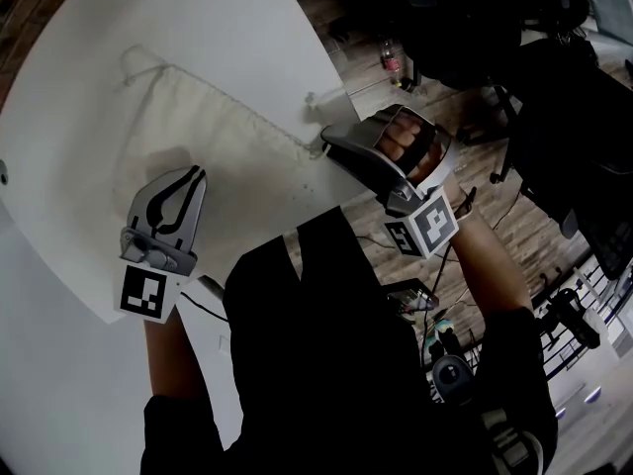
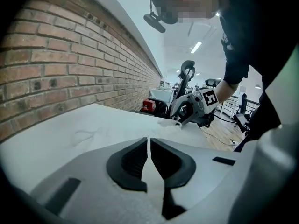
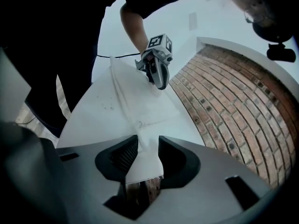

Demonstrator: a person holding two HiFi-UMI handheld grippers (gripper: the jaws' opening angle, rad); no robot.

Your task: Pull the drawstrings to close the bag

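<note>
Left hand-held gripper (image 2: pixel 148 144) jaws together; right hand-held gripper (image 3: pixel 148 146) jaws apart.

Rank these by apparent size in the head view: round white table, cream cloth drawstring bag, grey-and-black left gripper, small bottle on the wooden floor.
1. White table
2. Cream cloth drawstring bag
3. Grey-and-black left gripper, which sits nearer the camera and so looks enlarged
4. Small bottle

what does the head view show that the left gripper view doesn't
Only the head view: the whole cream bag lying flat, its drawstring loop at the far corner, and a bottle on the floor.
Only the left gripper view: ceiling lights and the person's dark headset overhead.
Both: the white table, the left gripper shut and empty, and the right gripper at the bag's near corner.
</note>
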